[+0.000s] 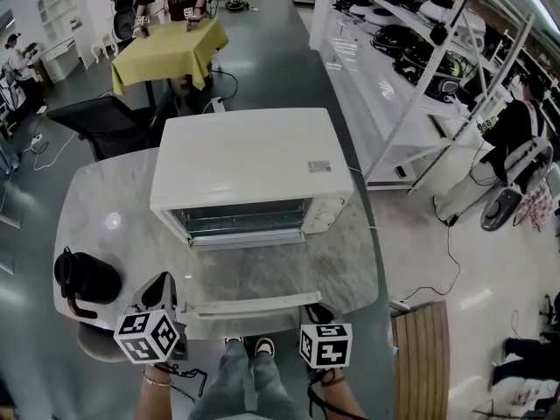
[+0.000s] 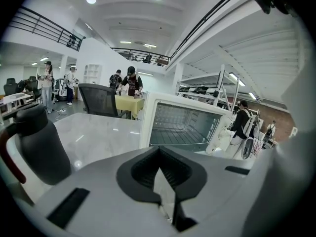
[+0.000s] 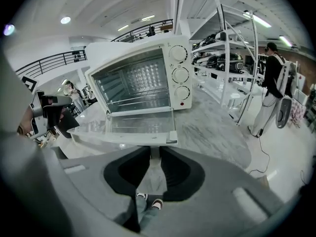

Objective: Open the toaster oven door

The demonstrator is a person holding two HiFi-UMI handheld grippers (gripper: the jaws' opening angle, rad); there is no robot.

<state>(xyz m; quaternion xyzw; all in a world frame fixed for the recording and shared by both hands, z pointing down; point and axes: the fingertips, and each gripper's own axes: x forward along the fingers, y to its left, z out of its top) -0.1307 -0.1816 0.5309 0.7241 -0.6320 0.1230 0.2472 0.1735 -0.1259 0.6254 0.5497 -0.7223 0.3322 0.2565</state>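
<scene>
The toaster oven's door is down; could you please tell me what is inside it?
Inside the toaster oven a wire rack spans the shiny cavity, and nothing shows on it. The floor beneath the rack is partly hidden, so I cannot vouch for it.

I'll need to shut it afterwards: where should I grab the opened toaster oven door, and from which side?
Take the handle bar along the door's free front edge, from your side. The door lies flat, hinged at the oven, so that bar faces you; set jaws above and below.
</scene>
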